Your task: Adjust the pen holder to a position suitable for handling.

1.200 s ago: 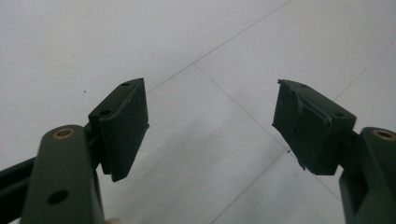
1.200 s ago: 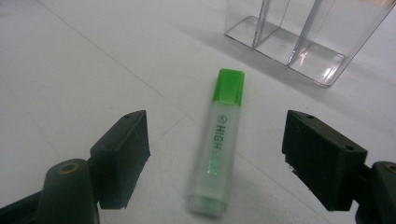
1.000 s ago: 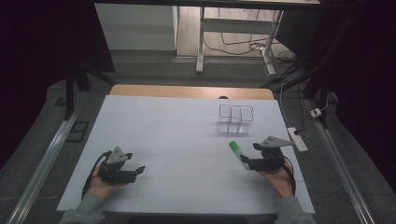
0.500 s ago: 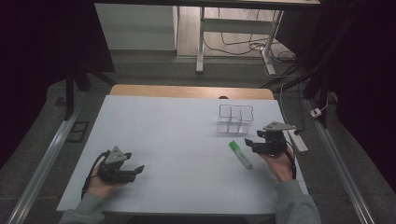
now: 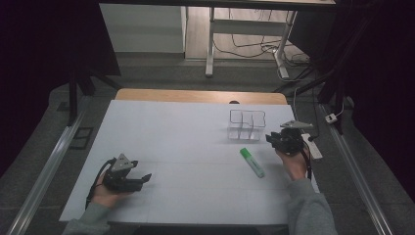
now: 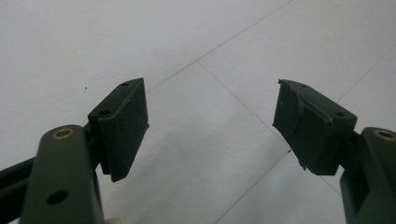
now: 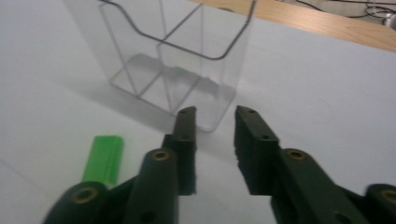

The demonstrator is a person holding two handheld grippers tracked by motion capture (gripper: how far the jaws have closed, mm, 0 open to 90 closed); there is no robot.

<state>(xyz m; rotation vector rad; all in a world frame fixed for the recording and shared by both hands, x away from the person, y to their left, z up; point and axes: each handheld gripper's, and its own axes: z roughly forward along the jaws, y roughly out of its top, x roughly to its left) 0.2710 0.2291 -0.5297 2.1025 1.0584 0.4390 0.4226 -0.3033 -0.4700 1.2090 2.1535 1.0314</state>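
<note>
A green highlighter [image 5: 252, 162] lies flat on the white table cover, right of centre. In the right gripper view its end [image 7: 103, 156] shows to the left of the jaws. Just behind it stands a clear plastic organizer [image 5: 247, 125] with several compartments, seen close ahead in the right gripper view [image 7: 205, 79]. My right gripper [image 5: 270, 138] hovers right of the organizer, its jaws [image 7: 215, 112] a little apart with nothing between them. Near the front left my left gripper [image 5: 146, 177] rests low over the cover, jaws [image 6: 210, 88] wide apart and holding nothing.
A white oblong device [image 5: 313, 147] lies at the table's right edge beside my right hand. A strip of bare wood [image 5: 200, 95] runs along the far edge of the table. The white cover [image 5: 186, 142] spreads between the two grippers.
The highlighter, at the right gripper's tips a second ago, now lies flat on the cover. The right gripper has drawn away from it, back and to the right. The left gripper has stayed put.
</note>
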